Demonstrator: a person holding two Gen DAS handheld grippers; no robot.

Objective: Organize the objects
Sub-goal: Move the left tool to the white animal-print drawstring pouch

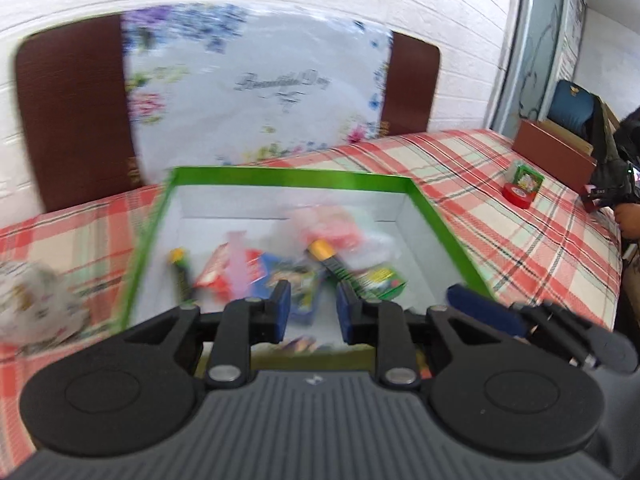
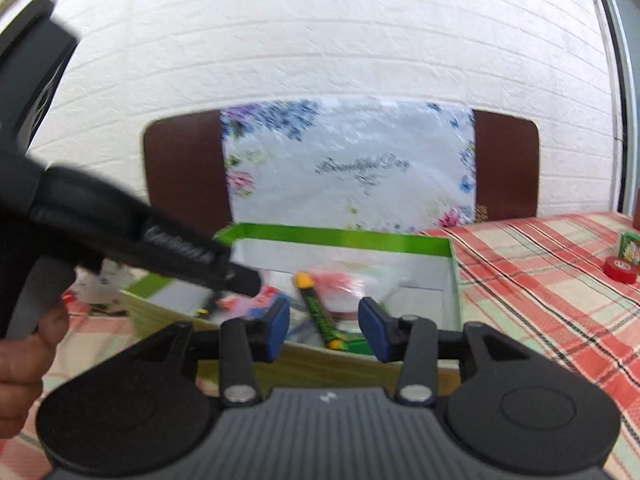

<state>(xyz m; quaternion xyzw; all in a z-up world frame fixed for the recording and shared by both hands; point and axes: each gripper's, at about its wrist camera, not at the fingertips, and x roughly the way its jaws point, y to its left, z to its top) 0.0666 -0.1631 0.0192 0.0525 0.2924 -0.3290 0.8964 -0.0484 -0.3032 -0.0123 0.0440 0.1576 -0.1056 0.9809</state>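
1. A plaid-covered desk (image 1: 500,216) stands against a white brick wall.
2. Both the left gripper (image 1: 310,310) and right gripper (image 2: 324,330) hover over the green box (image 1: 440,224), jaws spread, empty.
3. Most items seem boxed; next, probably fetch the red tape (image 1: 518,195), well apart on the right.

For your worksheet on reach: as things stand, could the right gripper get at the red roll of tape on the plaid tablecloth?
Probably yes. The red roll of tape lies on open cloth right of the green-rimmed box, and the right gripper is open and empty.

Glossy green cardboard box (image 1: 288,179), plaid cloth tablecloth (image 1: 500,200), painted brick wall (image 2: 320,40)
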